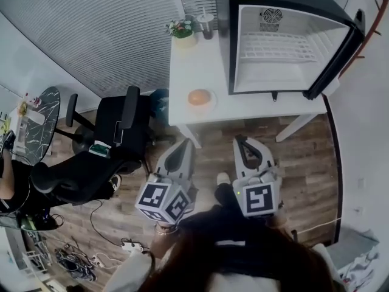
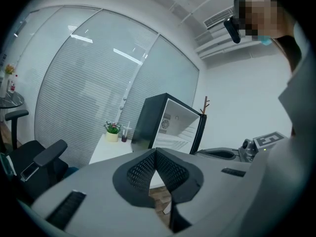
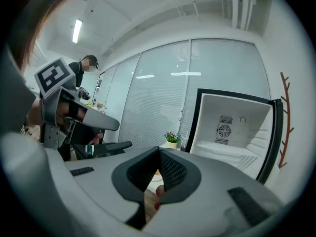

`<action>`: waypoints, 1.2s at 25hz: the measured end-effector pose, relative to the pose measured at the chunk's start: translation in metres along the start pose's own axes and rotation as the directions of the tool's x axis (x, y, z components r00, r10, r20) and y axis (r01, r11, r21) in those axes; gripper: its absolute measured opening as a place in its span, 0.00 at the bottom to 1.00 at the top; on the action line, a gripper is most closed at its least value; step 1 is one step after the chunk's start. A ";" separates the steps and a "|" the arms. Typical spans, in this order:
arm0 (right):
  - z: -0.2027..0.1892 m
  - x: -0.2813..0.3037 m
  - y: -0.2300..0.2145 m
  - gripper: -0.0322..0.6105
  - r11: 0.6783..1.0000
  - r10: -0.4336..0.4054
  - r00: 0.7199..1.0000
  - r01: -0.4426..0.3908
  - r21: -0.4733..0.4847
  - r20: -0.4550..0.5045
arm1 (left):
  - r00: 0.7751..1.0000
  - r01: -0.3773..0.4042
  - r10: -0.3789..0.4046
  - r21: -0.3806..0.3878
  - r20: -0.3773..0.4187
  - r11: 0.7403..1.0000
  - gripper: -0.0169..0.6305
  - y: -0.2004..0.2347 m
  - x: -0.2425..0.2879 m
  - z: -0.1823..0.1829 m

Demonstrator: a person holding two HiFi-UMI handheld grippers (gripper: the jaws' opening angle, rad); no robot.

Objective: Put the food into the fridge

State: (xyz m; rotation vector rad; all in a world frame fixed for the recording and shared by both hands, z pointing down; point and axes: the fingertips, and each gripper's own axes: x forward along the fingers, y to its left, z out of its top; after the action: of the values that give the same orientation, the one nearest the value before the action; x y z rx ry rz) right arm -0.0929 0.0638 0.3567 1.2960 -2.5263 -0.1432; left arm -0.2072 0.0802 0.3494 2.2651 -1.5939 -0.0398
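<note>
A small black fridge point(image 1: 285, 38) stands on the white table point(image 1: 255, 105) with its door swung open to the right and its white inside bare. An orange round food point(image 1: 199, 97) lies on a white plate near the table's front left edge. My left gripper point(image 1: 184, 148) and right gripper point(image 1: 241, 143) hang side by side over the wooden floor, short of the table, both shut with nothing between their jaws. The open fridge point(image 2: 173, 125) shows in the left gripper view, and the fridge point(image 3: 237, 127) again in the right gripper view.
A potted plant point(image 1: 181, 30) and a cup with a straw point(image 1: 205, 23) stand at the table's back left. A black office chair point(image 1: 109, 145) sits left of the table. A person point(image 3: 84, 68) stands far left. Cables point(image 1: 91, 254) lie on the floor.
</note>
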 end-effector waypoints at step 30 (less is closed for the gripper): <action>-0.031 0.123 -0.045 0.05 0.994 0.105 0.993 -0.105 0.004 -0.054 | 0.989 -0.142 0.142 -0.003 -0.045 0.990 0.03 0.073 0.089 0.004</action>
State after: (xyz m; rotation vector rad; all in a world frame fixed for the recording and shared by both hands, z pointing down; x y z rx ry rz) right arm -0.1162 -0.0599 0.4027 1.1486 -2.5412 -0.0827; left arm -0.2418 -0.0233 0.3853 2.1261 -1.7244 0.0430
